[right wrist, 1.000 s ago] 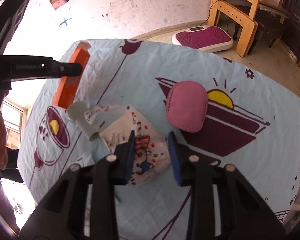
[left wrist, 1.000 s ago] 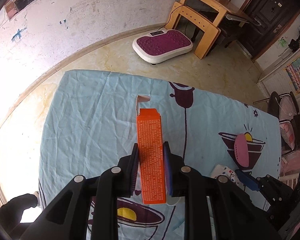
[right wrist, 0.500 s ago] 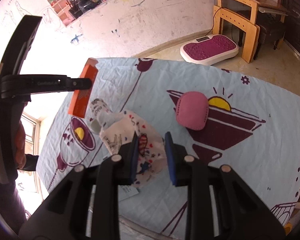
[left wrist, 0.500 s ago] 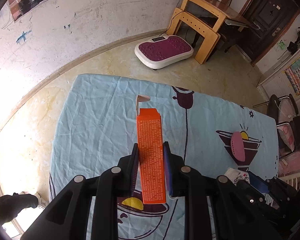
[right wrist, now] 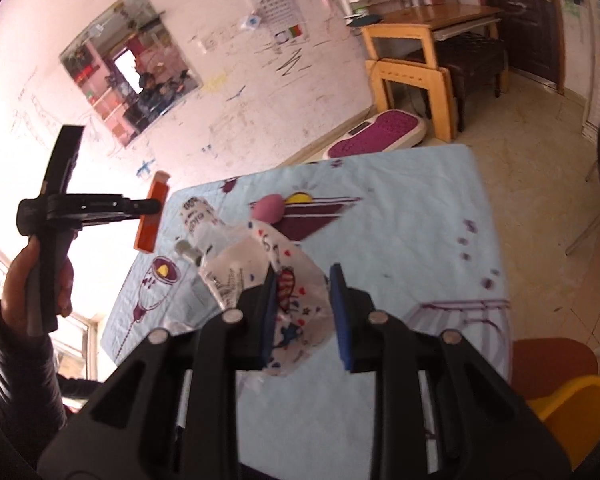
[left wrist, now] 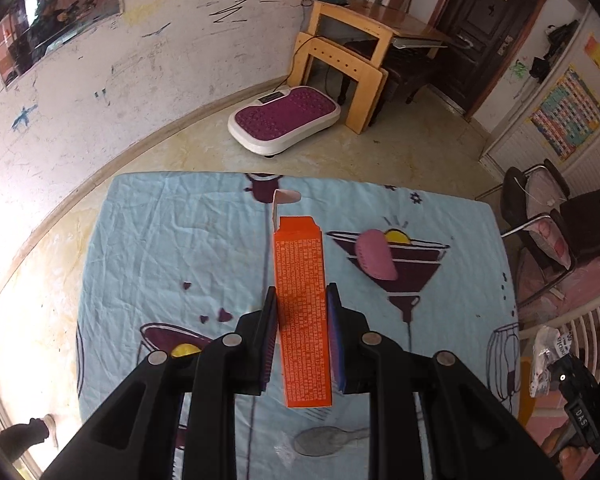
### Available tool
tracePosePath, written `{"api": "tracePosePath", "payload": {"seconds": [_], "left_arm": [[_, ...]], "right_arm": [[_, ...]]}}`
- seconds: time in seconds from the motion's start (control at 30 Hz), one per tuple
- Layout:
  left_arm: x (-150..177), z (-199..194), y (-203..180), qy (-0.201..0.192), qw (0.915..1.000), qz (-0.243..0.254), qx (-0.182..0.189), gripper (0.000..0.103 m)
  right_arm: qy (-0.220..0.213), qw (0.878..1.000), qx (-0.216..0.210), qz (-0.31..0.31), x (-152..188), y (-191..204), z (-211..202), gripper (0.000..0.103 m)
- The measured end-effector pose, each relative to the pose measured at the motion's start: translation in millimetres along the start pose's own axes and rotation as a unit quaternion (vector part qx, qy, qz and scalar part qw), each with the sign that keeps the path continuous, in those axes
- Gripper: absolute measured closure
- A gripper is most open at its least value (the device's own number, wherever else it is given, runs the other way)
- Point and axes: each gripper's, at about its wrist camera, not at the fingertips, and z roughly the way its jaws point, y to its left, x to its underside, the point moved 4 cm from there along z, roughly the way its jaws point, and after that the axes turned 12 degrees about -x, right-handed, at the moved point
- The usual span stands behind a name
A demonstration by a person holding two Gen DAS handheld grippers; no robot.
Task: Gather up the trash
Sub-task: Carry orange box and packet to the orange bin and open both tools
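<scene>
My left gripper (left wrist: 302, 320) is shut on a tall orange carton (left wrist: 300, 280), held upright above the light blue tablecloth (left wrist: 160, 240). The right wrist view shows the same carton (right wrist: 150, 216) at the left, in that gripper with a hand (right wrist: 40, 272) on its handle. My right gripper (right wrist: 302, 292) is shut on a crumpled white printed pouch (right wrist: 296, 300) with a spout, which hangs clear of the cloth. In the left wrist view the pouch (left wrist: 548, 344) shows at the far right. A pink oval pad (left wrist: 374, 254) and a clear plastic spoon (left wrist: 324, 442) lie on the cloth.
Beyond the table a purple and white floor platform (left wrist: 284, 120) sits beside a wooden desk (left wrist: 352, 40). Chairs (left wrist: 540, 200) stand at the table's right side. A red stool (right wrist: 552, 360) and a yellow stool (right wrist: 568, 404) are near the table's corner.
Both grippers rose and drew back from the table. The right jaws closed on the pouch and lifted it off the cloth. The orange carton stayed gripped throughout.
</scene>
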Motion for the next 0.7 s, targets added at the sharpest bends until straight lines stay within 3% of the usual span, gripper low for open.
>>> {"api": "tracePosePath", "payload": {"seconds": [0.1, 0.23, 0.43, 0.5, 0.57, 0.7], "left_arm": [[10.1, -20.2, -53.2, -0.016, 0.9987, 0.040, 0.029, 0.083], [30.0, -43.0, -136.8, -0.030, 0.9925, 0.097, 0.068, 0.083], [87.8, -57.5, -272.7, -0.022, 0.9739, 0.194, 0.116, 0.083], [113.9, -54.2, -311.2, -0.010, 0.9669, 0.222, 0.126, 0.083], [141.1, -46.7, -346.7, 0.005, 0.9594, 0.249, 0.133, 0.083], [203.0, -26.0, -414.8, 0.046, 0.9418, 0.297, 0.150, 0.083]], "right_arm": [[-0.040, 0.996, 0.055, 0.060, 35.5, -68.8, -62.5, 0.080], [-0.065, 0.977, 0.141, 0.144, 96.2, -159.1, -124.1, 0.079], [-0.030, 0.958, 0.197, 0.208, 171.6, -230.0, -132.7, 0.076], [-0.015, 0.952, 0.214, 0.217, 185.5, -242.8, -127.2, 0.064], [-0.021, 0.949, 0.208, 0.234, 198.2, -254.3, -132.1, 0.032], [-0.066, 0.943, 0.199, 0.256, 207.3, -270.7, -156.2, 0.031]]}}
